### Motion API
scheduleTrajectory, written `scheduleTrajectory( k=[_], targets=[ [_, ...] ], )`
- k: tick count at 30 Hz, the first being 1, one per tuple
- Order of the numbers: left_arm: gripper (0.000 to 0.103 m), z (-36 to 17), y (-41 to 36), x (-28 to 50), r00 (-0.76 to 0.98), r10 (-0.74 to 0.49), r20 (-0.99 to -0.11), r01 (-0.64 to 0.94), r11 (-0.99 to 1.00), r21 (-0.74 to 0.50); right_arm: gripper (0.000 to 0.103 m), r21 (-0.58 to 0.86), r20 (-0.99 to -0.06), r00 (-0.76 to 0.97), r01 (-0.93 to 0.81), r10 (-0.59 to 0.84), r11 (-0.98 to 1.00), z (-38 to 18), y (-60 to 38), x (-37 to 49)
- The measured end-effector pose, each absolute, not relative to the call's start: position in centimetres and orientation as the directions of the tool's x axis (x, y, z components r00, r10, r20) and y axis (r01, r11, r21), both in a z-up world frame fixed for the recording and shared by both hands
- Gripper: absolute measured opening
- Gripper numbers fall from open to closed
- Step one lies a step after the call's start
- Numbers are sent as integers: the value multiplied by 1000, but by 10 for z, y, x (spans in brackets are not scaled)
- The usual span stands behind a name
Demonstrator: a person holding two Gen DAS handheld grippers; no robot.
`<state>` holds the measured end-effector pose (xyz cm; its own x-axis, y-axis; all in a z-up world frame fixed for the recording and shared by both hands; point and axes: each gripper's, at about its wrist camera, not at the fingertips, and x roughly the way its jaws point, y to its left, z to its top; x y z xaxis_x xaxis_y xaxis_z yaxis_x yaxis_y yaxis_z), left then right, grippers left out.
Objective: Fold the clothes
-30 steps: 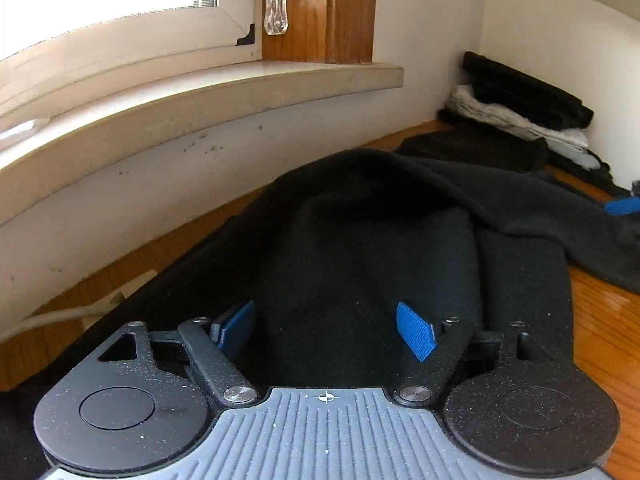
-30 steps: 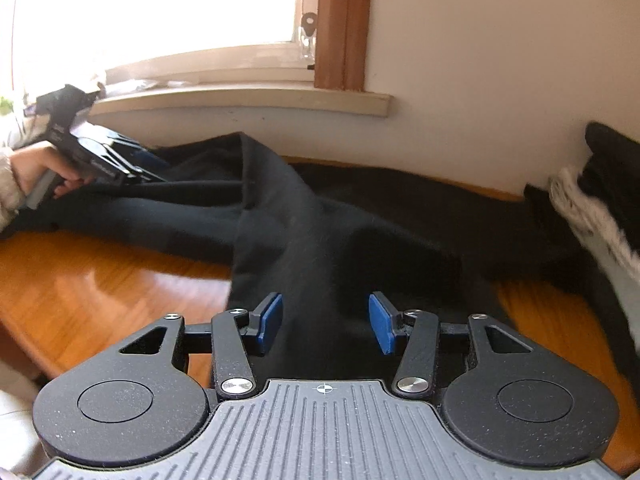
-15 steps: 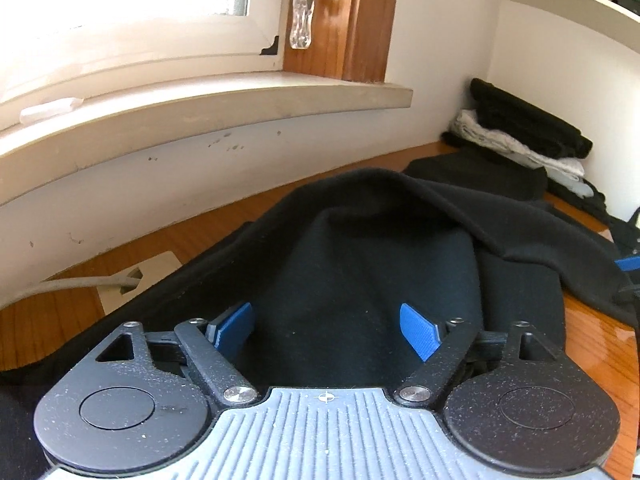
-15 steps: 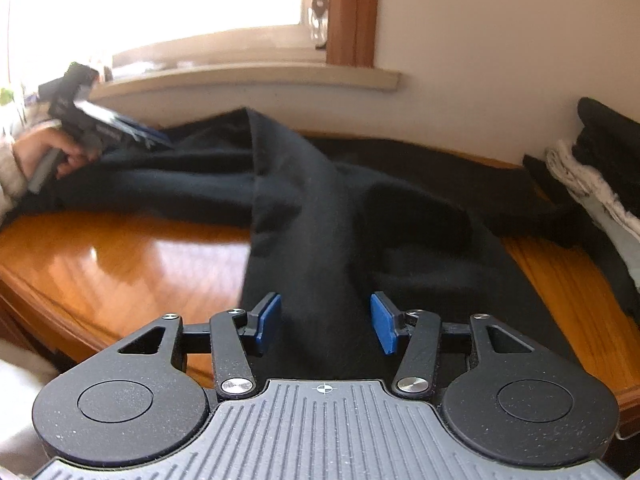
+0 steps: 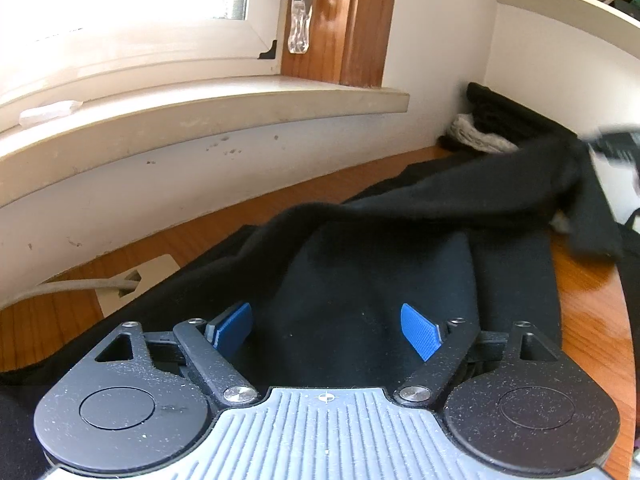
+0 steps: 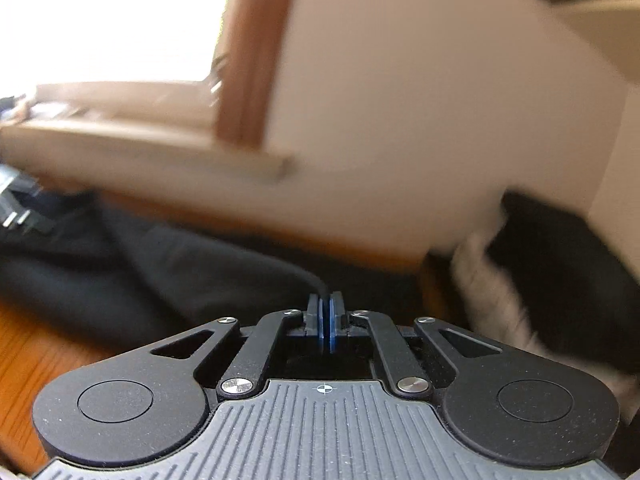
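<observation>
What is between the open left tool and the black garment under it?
Nothing visible. The left tool hangs open right over the black garment, with only cloth between its blue pads.

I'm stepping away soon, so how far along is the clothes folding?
Done: a folded stack sits in the corner. In hand: the right gripper is shut on an edge of the black garment, drawn up off the wooden table. Left: the left gripper hangs open over the unfolded cloth, so most folds remain.
</observation>
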<state>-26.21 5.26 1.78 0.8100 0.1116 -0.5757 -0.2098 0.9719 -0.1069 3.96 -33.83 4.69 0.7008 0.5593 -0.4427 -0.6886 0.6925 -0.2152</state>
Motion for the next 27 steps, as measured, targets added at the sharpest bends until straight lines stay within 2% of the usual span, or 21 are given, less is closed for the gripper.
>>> scheduleTrajectory(
  k=[2,4,5,6,8,13,16,18,20,23,25,27],
  targets=[
    [85,18,53,-262,810,111,-576,-210,972,-109,4,-229,-435,717,-674,545,703,61,-321,69],
    [85,18,53,-262,809,111,-578,-211,972,-107,8,-229,-441,733,-650,518,724,67,-302,100],
    [85,18,52,-262,808,112,-579,-210,972,-106,24,-233,-437,753,-623,492,746,66,-294,114],
    [85,18,52,-261,807,112,-580,-210,972,-104,44,-231,-442,770,-594,461,770,62,-288,128],
    [86,18,53,-261,806,111,-581,-209,972,-105,55,-216,-452,790,-547,414,808,51,-284,147],
    [86,17,53,-260,801,112,-588,-212,972,-104,56,-106,-432,794,-516,428,850,30,-306,158],
    [86,16,53,-259,796,113,-594,-212,972,-100,56,114,-462,730,-515,504,850,29,-333,174],
    [86,16,53,-259,796,114,-595,-213,972,-99,52,270,-480,674,-496,562,825,28,-353,188],
    [86,16,53,-259,796,114,-595,-213,972,-98,52,346,-478,663,-461,577,817,27,-365,195],
    [86,16,52,-259,794,117,-596,-214,972,-94,51,248,-495,689,-472,529,846,24,-370,188],
    [87,17,52,-259,793,118,-597,-214,973,-91,46,204,-507,679,-503,530,840,19,-372,179],
    [89,17,52,-258,792,119,-599,-214,973,-89,35,152,-524,664,-544,534,825,13,-369,166]
  ],
)
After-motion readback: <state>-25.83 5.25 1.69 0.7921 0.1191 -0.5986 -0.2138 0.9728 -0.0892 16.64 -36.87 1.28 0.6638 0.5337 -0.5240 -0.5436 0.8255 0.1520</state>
